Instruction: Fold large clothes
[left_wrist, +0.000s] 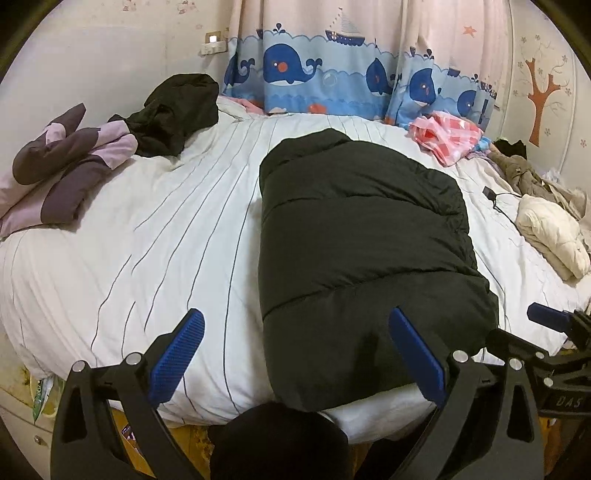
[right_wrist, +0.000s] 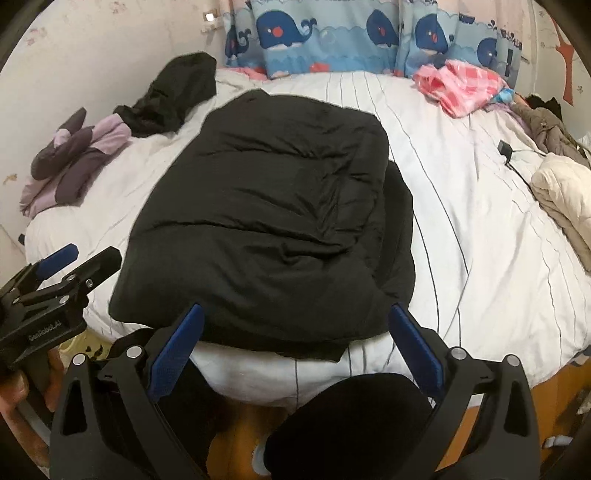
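Both claws, left gripper (left_wrist: 295, 354) and right gripper (right_wrist: 295, 350), gape wide and empty above the bed's (left_wrist: 166, 240) near edge, where the folded black puffer jacket (left_wrist: 362, 236) lies; soft, bulky, probably slippery, best pinched at near corners.

Beyond your fingertips you've got a white striped duvet (left_wrist: 155, 236) covering the bed, with a whale-print curtain (left_wrist: 332, 74) hanging at its far edge. Far left of the fingers you'll see a purple and lilac garment (left_wrist: 70, 166) bunched against a crumpled black one (left_wrist: 177, 110); far right sit a pink checked cloth (left_wrist: 447, 136), a cream padded piece (left_wrist: 554, 236), a brownish garment (left_wrist: 524, 173) and a small black charger with cable (left_wrist: 491, 194). On the right wall there's a tree decal (left_wrist: 541, 99), on the left wall a socket (left_wrist: 212, 42).
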